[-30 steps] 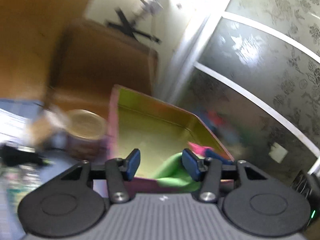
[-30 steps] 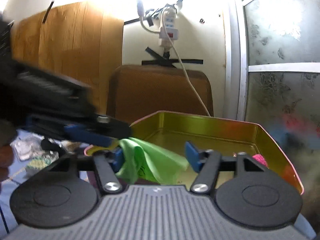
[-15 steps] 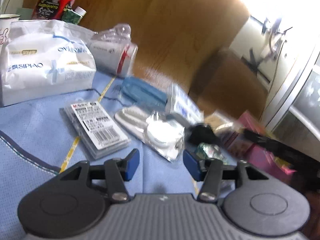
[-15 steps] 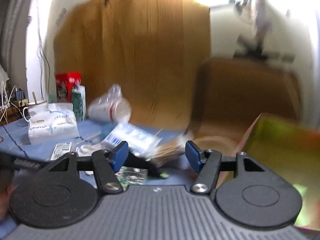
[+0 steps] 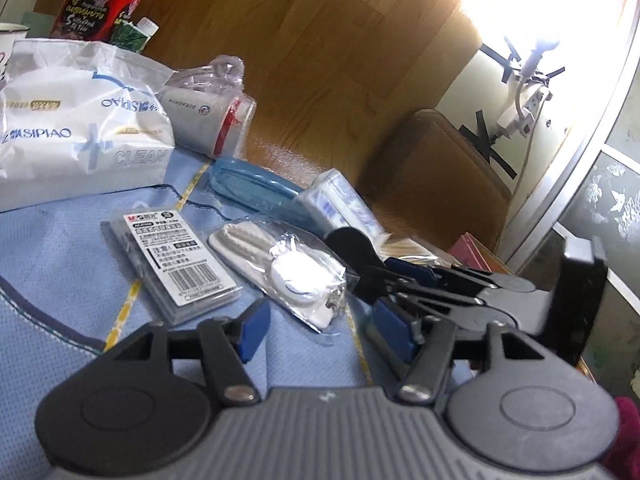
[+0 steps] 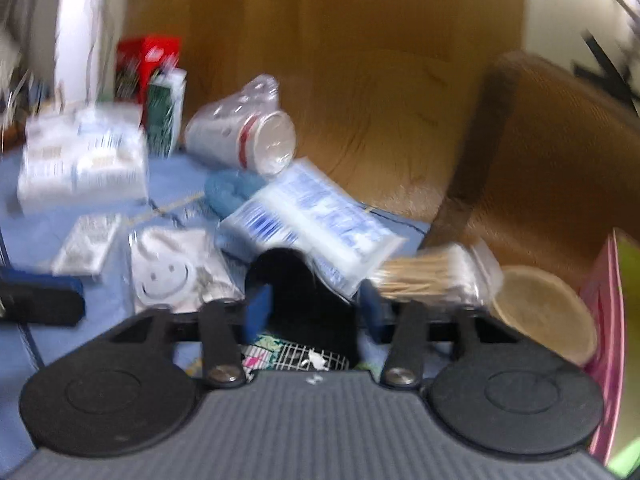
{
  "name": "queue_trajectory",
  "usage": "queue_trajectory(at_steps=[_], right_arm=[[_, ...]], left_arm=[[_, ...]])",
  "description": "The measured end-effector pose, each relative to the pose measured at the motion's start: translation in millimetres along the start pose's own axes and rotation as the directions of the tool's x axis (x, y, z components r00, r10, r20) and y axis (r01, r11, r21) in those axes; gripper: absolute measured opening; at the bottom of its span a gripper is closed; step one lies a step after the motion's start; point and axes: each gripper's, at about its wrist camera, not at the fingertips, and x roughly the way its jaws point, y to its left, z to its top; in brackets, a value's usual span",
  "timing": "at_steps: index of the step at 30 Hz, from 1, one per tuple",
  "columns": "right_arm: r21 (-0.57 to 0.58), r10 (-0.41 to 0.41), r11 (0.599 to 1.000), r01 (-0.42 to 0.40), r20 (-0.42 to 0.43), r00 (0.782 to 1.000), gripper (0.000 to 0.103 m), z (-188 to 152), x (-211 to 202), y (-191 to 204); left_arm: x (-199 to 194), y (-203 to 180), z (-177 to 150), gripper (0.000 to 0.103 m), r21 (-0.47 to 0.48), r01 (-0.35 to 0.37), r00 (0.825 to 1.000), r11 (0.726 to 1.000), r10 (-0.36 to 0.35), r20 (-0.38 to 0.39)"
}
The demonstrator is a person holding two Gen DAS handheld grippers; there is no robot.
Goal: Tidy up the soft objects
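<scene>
My left gripper [image 5: 320,330] is open and empty, low over the blue cloth [image 5: 60,264]. Just ahead of it lie a clear bag with a white smiley item [image 5: 288,276] and a flat barcode pack [image 5: 176,256]. My right gripper [image 6: 314,312] is open and empty above a black object [image 6: 296,280]; it also shows in the left wrist view [image 5: 404,284], to the right of my left gripper. A blue soft item [image 6: 232,190] lies behind a blue-and-white packet [image 6: 316,220]. The pink tin [image 6: 612,320] with a green inside is at the far right.
A white tissue pack [image 5: 76,128], a bagged cup [image 6: 248,138], a red box [image 5: 104,4] and a green carton [image 6: 166,108] stand at the back. A toothpick jar [image 6: 440,276] and a round lid [image 6: 544,312] lie next to the tin. A brown chair back [image 5: 436,176] rises behind.
Both grippers have swung left, away from the tin and the green cloth in it, to the cluttered blue cloth. Both stay open and empty.
</scene>
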Motion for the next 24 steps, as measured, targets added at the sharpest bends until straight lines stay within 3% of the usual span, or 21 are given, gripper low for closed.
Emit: queue_trajectory(at_steps=[1, 5, 9, 11, 12, 16, 17, 19, 20, 22, 24], right_arm=[[-0.038, -0.004, 0.999, 0.004, -0.002, 1.000, 0.022, 1.6, -2.9, 3.7], [-0.059, 0.058, 0.996, -0.059, -0.019, 0.998, 0.016, 2.1, -26.2, 6.6], [0.173, 0.120, 0.978, -0.120, 0.012, 0.993, 0.019, -6.0, -56.0, -16.3], [0.260, 0.147, 0.952, -0.159, 0.065, 0.987, 0.041, -18.4, -79.6, -21.9], [0.273, 0.151, 0.947, -0.170, 0.087, 0.985, 0.046, -26.1, -92.1, -20.3], [0.208, 0.172, 0.961, -0.184, 0.075, 0.982, 0.078, -52.8, -117.0, -1.7], [0.182, 0.172, 0.967, -0.179, 0.056, 0.984, 0.079, -55.8, -114.6, 3.7], [0.154, 0.166, 0.974, -0.164, 0.001, 0.986, 0.075, -62.2, -102.3, 13.9], [0.166, 0.179, 0.971, -0.173, -0.023, 0.984, 0.058, -63.6, -97.3, 13.3], [0.190, 0.190, 0.963, -0.189, 0.013, 0.982, 0.055, -60.4, -100.7, 9.8], [0.192, 0.164, 0.967, -0.170, 0.046, 0.985, 0.053, -60.3, -107.9, 9.3]], left_arm=[[0.3, 1.7, 0.7, 0.065, -0.007, 0.001, 1.000, 1.000, -0.001, 0.001], [2.3, 7.2, 3.3, 0.067, -0.030, 0.009, 1.000, 1.000, -0.009, -0.004], [4.0, 5.0, 3.3, 0.067, -0.013, 0.038, 0.999, 0.999, -0.039, -0.027], [7.0, 1.7, 3.0, 0.067, 0.003, 0.072, 0.995, 0.997, -0.072, -0.063], [9.5, -1.4, 1.9, 0.066, 0.009, 0.088, 0.992, 0.996, -0.087, -0.088], [21.8, -18.3, -7.2, 0.067, -0.002, 0.156, 0.973, 0.988, -0.154, -0.171], [26.9, -24.1, -10.0, 0.067, -0.013, 0.170, 0.967, 0.985, -0.170, -0.192], [36.8, -35.6, -15.9, 0.065, -0.019, 0.181, 0.958, 0.983, -0.180, -0.223], [38.7, -42.2, -18.1, 0.060, -0.002, 0.169, 0.960, 0.986, -0.165, -0.225], [39.4, -50.3, -19.2, 0.054, 0.004, 0.156, 0.961, 0.988, -0.151, -0.232], [34.5, -59.1, -15.4, 0.051, -0.011, 0.189, 0.956, 0.982, -0.187, -0.226]])
